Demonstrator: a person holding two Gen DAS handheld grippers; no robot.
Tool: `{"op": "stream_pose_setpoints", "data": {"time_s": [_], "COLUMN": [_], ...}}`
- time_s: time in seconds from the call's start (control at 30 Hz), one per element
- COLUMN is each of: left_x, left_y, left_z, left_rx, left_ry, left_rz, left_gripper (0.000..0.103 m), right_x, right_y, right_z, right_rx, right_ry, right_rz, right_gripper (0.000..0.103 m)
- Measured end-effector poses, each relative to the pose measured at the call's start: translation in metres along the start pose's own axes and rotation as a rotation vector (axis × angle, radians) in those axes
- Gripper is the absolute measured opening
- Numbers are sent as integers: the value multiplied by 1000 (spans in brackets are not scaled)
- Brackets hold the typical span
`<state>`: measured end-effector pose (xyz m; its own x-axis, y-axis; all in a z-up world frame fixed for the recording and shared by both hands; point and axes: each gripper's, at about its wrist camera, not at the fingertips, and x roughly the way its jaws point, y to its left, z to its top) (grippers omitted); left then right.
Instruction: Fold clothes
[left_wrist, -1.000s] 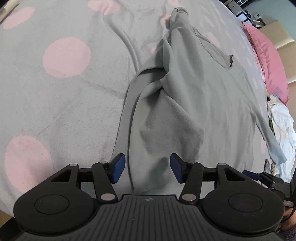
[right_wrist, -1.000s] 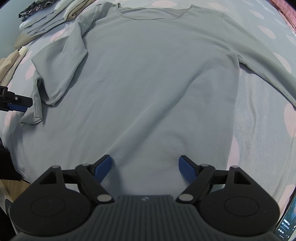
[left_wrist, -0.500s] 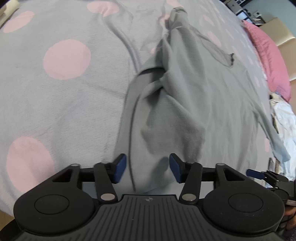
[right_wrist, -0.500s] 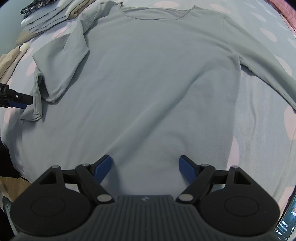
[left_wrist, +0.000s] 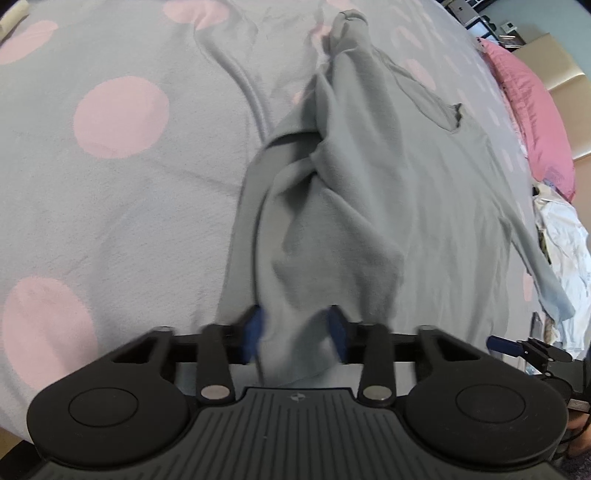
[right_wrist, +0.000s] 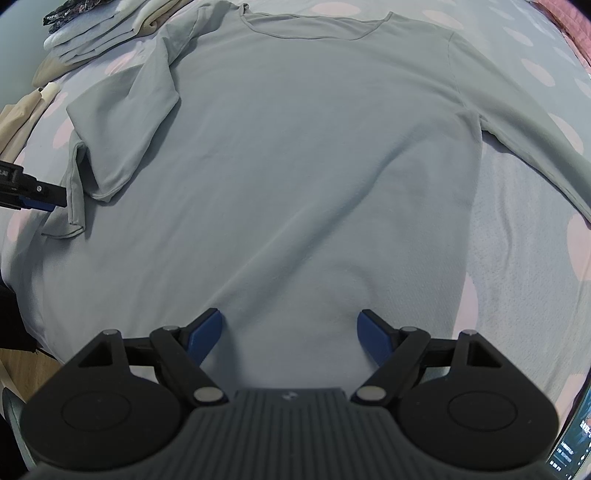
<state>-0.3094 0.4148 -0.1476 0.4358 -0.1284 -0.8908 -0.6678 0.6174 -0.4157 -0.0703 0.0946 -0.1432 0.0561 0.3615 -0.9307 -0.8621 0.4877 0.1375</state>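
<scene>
The grey shirt (right_wrist: 314, 147) lies flat on the bed (left_wrist: 110, 192); the left hand-held gripper (left_wrist: 295, 332) has just narrowed around its near sleeve end, apparently starting the fold, while the right hand-held gripper (right_wrist: 291, 332) stays released.

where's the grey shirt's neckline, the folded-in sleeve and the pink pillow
grey shirt neckline (right_wrist: 314, 31), right wrist view, on the curved collar edge.
folded-in sleeve (right_wrist: 125, 122), right wrist view, on the sleeve's flat middle, lying across the shirt's side.
pink pillow (left_wrist: 532, 118), left wrist view, on its top face, at the bed's far edge.

A home bedroom: a bed covered by a grey sheet with pink polka dots (left_wrist: 122, 118), a pink pillow (left_wrist: 532, 122) at the sheet's far right edge, folded clothes (right_wrist: 96, 33) piled on the sheet.
</scene>
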Motion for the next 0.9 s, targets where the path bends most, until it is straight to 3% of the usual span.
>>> {"op": "stream_pose_setpoints", "data": {"time_s": [0.1, 0.17, 0.33, 0.57, 0.73, 0.9], "left_x": [-4, -11, -49, -129, -175, -209], "left_y": [1, 0, -5, -4, 6, 35], "left_z": [1, 2, 11, 47, 77, 97], "left_rx": [3, 9, 11, -7, -29, -118], "left_ry": [-13, -34, -162, -360, -461, -536], "left_rz": [18, 20, 4, -18, 51, 97], "left_gripper": [4, 2, 1, 0, 0, 0], "right_x": [1, 2, 3, 4, 4, 7], "right_y": [3, 3, 5, 6, 6, 9], "right_z": [2, 2, 3, 5, 7, 9], "right_rx": [3, 3, 4, 4, 7, 5], "right_ry": [0, 0, 2, 8, 10, 17], "right_rz": [0, 0, -1, -3, 2, -2], "right_gripper": [83, 83, 83, 83, 83, 84]}}
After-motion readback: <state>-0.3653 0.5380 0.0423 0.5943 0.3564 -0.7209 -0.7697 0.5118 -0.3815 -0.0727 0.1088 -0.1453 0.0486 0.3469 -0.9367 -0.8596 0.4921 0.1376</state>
